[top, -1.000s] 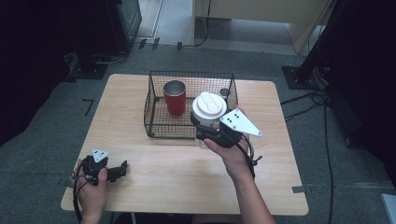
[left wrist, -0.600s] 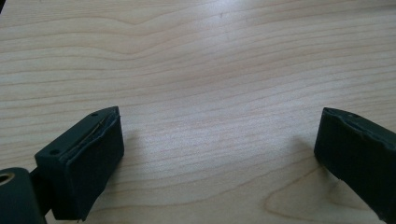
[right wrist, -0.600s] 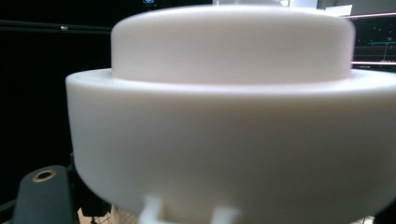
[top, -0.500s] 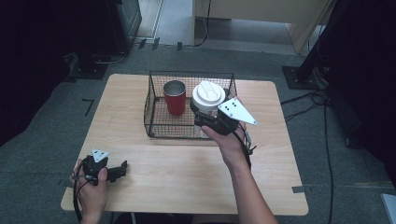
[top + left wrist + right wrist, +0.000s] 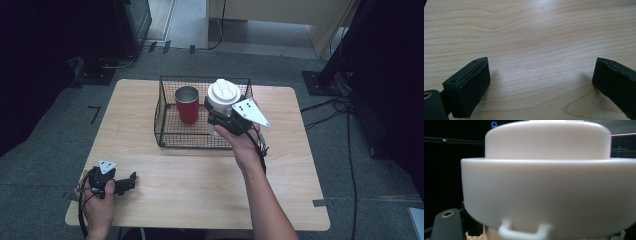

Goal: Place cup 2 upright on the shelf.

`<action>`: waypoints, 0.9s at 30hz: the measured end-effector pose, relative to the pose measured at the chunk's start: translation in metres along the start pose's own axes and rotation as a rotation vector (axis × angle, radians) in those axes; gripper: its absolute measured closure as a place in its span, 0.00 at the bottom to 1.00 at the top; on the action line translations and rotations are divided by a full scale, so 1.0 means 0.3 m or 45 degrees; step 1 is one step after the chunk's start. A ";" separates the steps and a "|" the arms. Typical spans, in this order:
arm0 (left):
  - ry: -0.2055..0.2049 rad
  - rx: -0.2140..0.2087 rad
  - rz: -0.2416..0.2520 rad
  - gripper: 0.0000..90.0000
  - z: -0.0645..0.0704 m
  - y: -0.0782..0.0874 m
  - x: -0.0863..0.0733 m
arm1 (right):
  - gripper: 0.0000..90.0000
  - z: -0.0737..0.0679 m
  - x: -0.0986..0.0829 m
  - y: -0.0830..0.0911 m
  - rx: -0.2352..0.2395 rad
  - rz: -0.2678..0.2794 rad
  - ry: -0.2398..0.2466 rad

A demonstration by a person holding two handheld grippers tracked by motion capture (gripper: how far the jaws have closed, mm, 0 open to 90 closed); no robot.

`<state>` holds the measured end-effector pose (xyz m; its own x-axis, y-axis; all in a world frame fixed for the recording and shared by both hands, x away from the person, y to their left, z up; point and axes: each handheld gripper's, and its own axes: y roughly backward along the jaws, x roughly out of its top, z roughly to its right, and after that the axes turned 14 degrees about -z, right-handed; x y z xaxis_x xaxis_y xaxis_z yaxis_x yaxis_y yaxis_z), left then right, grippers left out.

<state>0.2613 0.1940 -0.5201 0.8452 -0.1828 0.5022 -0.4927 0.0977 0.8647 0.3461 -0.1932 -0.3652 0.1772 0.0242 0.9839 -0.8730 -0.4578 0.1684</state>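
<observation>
Two black jaws stand wide apart in the left gripper view, nothing between them, with bare pale wood grain beneath and ahead. From the high view, that left gripper (image 5: 131, 180) rests low on the near left part of the light wooden table (image 5: 200, 185), held by the person's left hand (image 5: 97, 205), its small grey three-cornered plate facing up.

On the other side, the right gripper (image 5: 222, 112) is clamped on a white paper cup with a white domed plastic lid (image 5: 224, 95). Its own view is close against the lid (image 5: 549, 182), whose broad rim and raised top span almost the whole width, with a small tab at the lower edge; the jaws themselves are mostly hidden behind it. Seen from above, the cup stands upright and is held over the right end of the black wire basket (image 5: 165, 107), at about the height of its rim; whether its base touches the basket floor cannot be told. The person's right hand (image 5: 240, 140) reaches forward from the near edge to hold it there.

Inside the basket, just left of the white cup, stands a red metal tumbler (image 5: 187, 104) with an open silver-lined mouth. The basket sits on the far middle of the table, well apart from the left gripper.
</observation>
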 end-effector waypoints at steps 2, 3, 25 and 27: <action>0.000 0.000 0.000 0.02 0.000 0.000 0.000 | 0.18 0.009 -0.001 -0.014 -0.012 -0.009 0.004; 0.000 0.000 -0.001 0.02 0.000 0.000 0.000 | 0.17 0.012 -0.001 -0.018 -0.016 -0.008 0.005; 0.000 0.000 -0.001 0.02 0.000 0.000 0.000 | 0.17 0.091 -0.063 -0.156 -0.087 0.057 -0.091; 0.001 -0.001 0.000 0.02 0.000 0.000 0.000 | 0.17 0.097 -0.071 -0.166 -0.096 0.048 -0.092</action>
<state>0.2613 0.1939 -0.5201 0.8453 -0.1819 0.5023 -0.4927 0.0981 0.8646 0.3992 -0.1968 -0.3962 0.1732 -0.0572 0.9832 -0.9108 -0.3891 0.1379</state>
